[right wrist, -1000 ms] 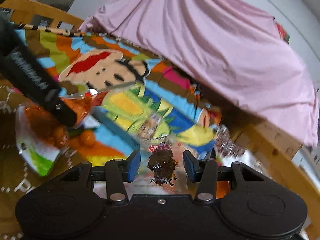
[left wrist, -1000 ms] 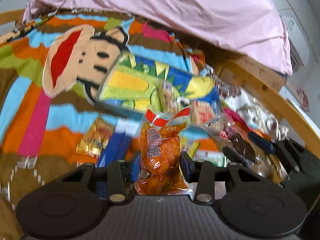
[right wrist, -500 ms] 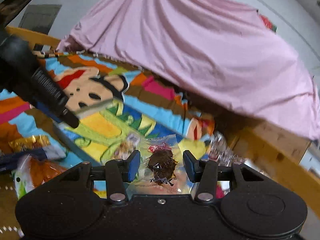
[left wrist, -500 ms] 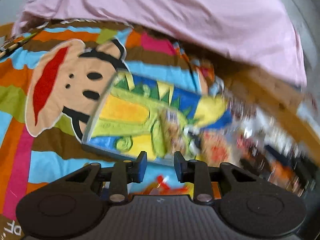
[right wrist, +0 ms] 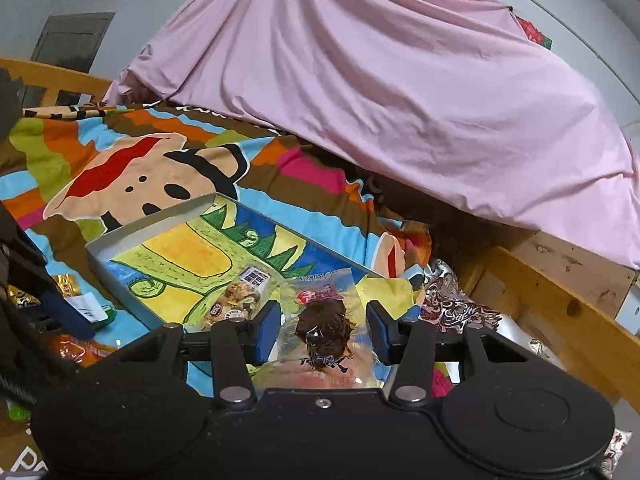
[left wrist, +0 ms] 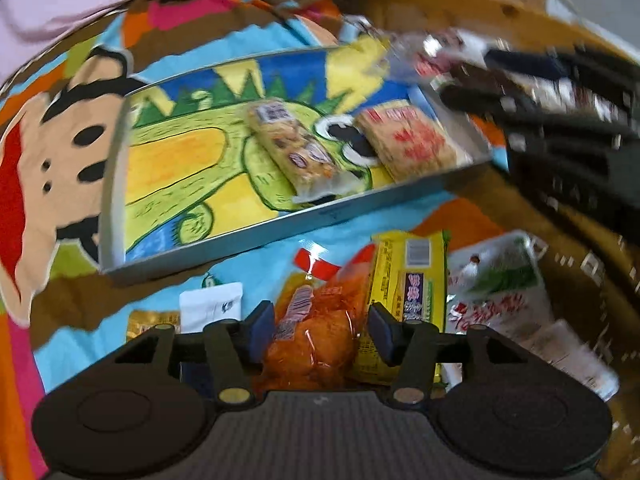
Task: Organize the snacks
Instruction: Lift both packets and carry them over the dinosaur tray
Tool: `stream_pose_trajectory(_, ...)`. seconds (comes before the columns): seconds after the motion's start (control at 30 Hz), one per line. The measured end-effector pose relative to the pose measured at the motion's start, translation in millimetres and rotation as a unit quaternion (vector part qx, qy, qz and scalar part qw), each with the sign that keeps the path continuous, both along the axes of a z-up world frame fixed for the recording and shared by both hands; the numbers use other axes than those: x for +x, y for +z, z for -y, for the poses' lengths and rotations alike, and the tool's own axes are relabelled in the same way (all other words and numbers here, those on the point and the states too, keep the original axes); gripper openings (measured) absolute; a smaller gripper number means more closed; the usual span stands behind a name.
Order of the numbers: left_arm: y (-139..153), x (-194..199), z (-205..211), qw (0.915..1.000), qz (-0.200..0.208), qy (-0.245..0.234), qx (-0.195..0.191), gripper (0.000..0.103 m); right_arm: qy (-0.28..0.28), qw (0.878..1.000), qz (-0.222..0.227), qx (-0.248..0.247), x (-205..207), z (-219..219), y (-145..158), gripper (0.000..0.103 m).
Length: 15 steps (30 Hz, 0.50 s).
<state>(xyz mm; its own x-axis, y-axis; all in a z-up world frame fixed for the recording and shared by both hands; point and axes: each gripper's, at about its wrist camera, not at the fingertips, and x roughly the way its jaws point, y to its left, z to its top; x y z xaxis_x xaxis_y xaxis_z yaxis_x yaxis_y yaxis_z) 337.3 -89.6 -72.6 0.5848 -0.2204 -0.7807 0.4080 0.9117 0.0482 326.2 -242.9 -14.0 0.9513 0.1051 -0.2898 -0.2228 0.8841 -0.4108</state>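
A shallow tray with a green cartoon print (left wrist: 280,224) (right wrist: 132,232) lies on the striped bedspread. In it are a nut bar packet (left wrist: 296,152) (right wrist: 240,300) and a red-printed cracker packet (left wrist: 408,140). My left gripper (left wrist: 322,334) points down at the loose pile in front of the tray. Its jaws are opening, and an orange snack packet (left wrist: 316,336) lies between the fingers without being pinched. My right gripper (right wrist: 323,332) is shut on a clear packet with a dark brown snack (right wrist: 324,328), held over the tray's near right corner.
Beside the orange packet lie a yellow packet (left wrist: 408,296), a white and green packet (left wrist: 496,280), a small white sachet (left wrist: 212,306) and a gold packet (left wrist: 152,320). A pink sheet (right wrist: 380,100) is heaped behind the tray. The wooden bed frame (right wrist: 552,296) runs along the right.
The left gripper no longer lifts the orange packet. It swung down and right over the pile, its jaws narrowing and then widening. The right gripper carried its packet sideways over the tray.
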Motion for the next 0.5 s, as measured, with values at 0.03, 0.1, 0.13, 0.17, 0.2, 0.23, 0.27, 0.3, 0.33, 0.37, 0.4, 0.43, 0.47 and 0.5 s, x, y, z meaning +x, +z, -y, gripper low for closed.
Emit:
stream_pose_trajectory(0.03, -2, 3, 2, 0.9999, -0.005, -0.005, 0.008, 0.058, 0.0, 1.0, 0.0, 0.002, 1, 1, 0, 0.049)
stream_pose_trajectory(0.1, -3, 10, 4, 0.9998, -0.015, -0.008, 0.011, 0.058, -0.002, 1.0, 0.0, 0.008, 4, 3, 1, 0.049)
stream_pose_trajectory(0.13, -3, 14, 3, 0.9997, -0.02, -0.006, 0.01, 0.058, -0.003, 1.0, 0.0, 0.011, 5, 4, 2, 0.049)
stream_pose_trajectory(0.17, -3, 17, 2, 0.9996, -0.026, -0.005, 0.007, 0.059, -0.003, 1.0, 0.001, 0.014, 6, 5, 2, 0.049)
stream_pose_trajectory(0.2, -4, 19, 1, 0.9994, -0.033, -0.004, 0.005, 0.061, -0.003, 1.0, 0.001, 0.016, 7, 6, 2, 0.049)
stream_pose_trajectory(0.23, -5, 22, 1, 0.9992, -0.038, -0.005, 0.006, 0.062, -0.003, 1.0, 0.002, 0.019, 9, 7, 2, 0.049)
stream_pose_trajectory(0.27, -5, 24, 1, 0.9991, -0.042, -0.006, 0.007, 0.065, -0.004, 1.0, 0.001, 0.021, 11, 7, 2, 0.049)
stream_pose_trajectory(0.3, -6, 27, 0, 0.999, -0.045, -0.003, 0.009, 0.074, -0.004, 1.0, 0.001, 0.024, 13, 7, 3, 0.049)
stream_pose_trajectory(0.33, -10, 32, -2, 0.9983, -0.056, 0.011, 0.014, 0.078, -0.005, 1.0, 0.002, 0.027, 15, 8, 3, 0.049)
stream_pose_trajectory(0.37, -14, 38, -7, 0.9971, -0.07, 0.028, 0.007, 0.078, -0.005, 1.0, 0.002, 0.03, 17, 8, 4, 0.049)
stream_pose_trajectory(0.4, -21, 44, -11, 0.9945, -0.096, 0.042, -0.001, 0.075, -0.005, 0.999, 0.003, 0.033, 19, 9, 4, 0.049)
stream_pose_trajectory(0.43, -24, 44, -13, 0.9942, -0.097, 0.046, -0.007, 0.074, -0.006, 0.999, 0.003, 0.037, 20, 10, 5, 0.049)
stream_pose_trajectory(0.47, -24, 43, -13, 0.9946, -0.093, 0.045, -0.007, 0.074, -0.007, 0.999, 0.003, 0.042, 22, 11, 5, 0.049)
stream_pose_trajectory(0.5, -23, 41, -11, 0.9953, -0.087, 0.041, 0.0, 0.072, -0.008, 0.999, 0.003, 0.046, 24, 12, 6, 0.049)
